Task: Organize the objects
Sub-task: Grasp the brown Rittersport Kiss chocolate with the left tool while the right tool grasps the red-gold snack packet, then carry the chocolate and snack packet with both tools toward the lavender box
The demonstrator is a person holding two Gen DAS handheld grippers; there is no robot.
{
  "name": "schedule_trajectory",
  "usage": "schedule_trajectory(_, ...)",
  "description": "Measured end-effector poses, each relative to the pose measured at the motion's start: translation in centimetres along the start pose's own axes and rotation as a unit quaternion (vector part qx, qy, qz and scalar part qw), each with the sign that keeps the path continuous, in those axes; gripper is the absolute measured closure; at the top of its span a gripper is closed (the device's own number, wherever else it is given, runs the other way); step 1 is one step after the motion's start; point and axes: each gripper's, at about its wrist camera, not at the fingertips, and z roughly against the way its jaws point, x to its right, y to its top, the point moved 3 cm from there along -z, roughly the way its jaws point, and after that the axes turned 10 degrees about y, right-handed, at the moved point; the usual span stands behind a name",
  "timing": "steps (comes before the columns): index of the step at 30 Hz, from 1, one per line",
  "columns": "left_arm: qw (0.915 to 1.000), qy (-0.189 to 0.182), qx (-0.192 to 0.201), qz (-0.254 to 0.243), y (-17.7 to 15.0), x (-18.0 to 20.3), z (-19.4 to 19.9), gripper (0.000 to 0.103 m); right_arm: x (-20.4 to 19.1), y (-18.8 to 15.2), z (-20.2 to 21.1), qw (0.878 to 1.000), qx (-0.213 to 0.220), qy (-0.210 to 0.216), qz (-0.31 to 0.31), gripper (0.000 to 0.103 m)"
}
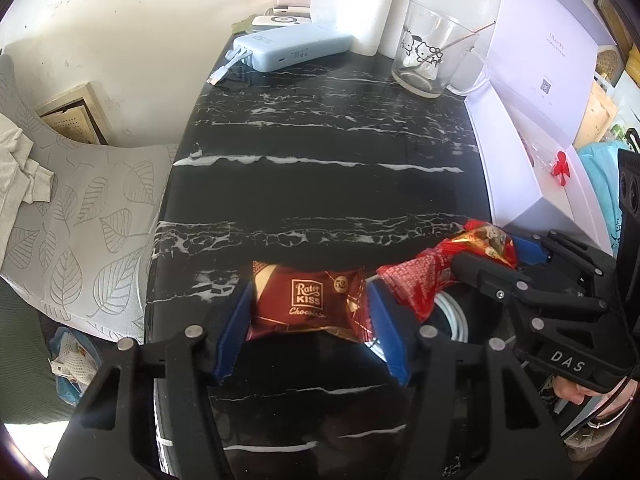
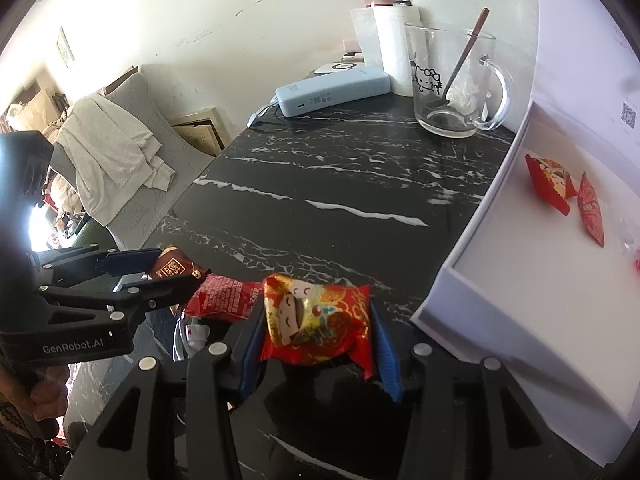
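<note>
My left gripper (image 1: pixel 308 316) is shut on a dark red chocolate packet (image 1: pixel 306 304) just above the black marble table (image 1: pixel 320 184); it also shows in the right wrist view (image 2: pixel 160 270). My right gripper (image 2: pixel 316 328) is shut on a red and gold snack packet (image 2: pixel 316 320) with a cartoon face; this gripper shows in the left wrist view (image 1: pixel 492 248) with its packet (image 1: pixel 486 238). A red packet (image 1: pixel 416 284) lies between the two grippers, also in the right wrist view (image 2: pixel 224 296). An open white box (image 2: pixel 520 280) at the right holds two red packets (image 2: pixel 568 192).
A glass mug (image 2: pixel 452 80) with a spoon, a blue power bank (image 2: pixel 332 90) and a paper roll (image 2: pixel 396 44) stand at the table's far end. A white cable coil (image 1: pixel 452 316) lies under the red packet. A grey leaf-print cushion (image 1: pixel 88 232) sits left of the table.
</note>
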Motion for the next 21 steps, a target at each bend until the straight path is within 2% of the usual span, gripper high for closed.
schedule_trajectory(1, 1.0, 0.002, 0.001, 0.001, 0.0, 0.0, 0.1, 0.05, -0.1, -0.1, 0.1, 1.0, 0.0, 0.0, 0.001, 0.055)
schedule_trajectory(2, 0.9999, 0.012, 0.004, 0.002, 0.1, -0.1, 0.3, 0.058, -0.1, -0.1, 0.2, 1.0, 0.001, 0.001, 0.001, 0.055)
schedule_trajectory(3, 0.9999, 0.015, 0.003, 0.003, 0.1, -0.2, 0.4, 0.059, -0.2, -0.2, 0.3, 1.0, 0.001, 0.001, 0.002, 0.055)
schedule_trajectory(7, 0.9998, -0.004, -0.006, 0.018, -0.2, -0.6, 0.5, 0.06, -0.6, -0.5, 0.7, 1.0, 0.004, 0.002, 0.008, 0.055)
schedule_trajectory(13, 0.9999, 0.012, -0.001, 0.003, -1.2, -0.3, 1.4, 0.066, -1.1, -1.0, 1.9, 1.0, 0.011, 0.001, 0.015, 0.055)
schedule_trajectory(21, 0.9999, -0.003, -0.014, 0.006, -3.5, 0.0, 2.6, 0.066, -1.8, -2.1, 3.7, 1.0, 0.02, 0.004, 0.02, 0.055)
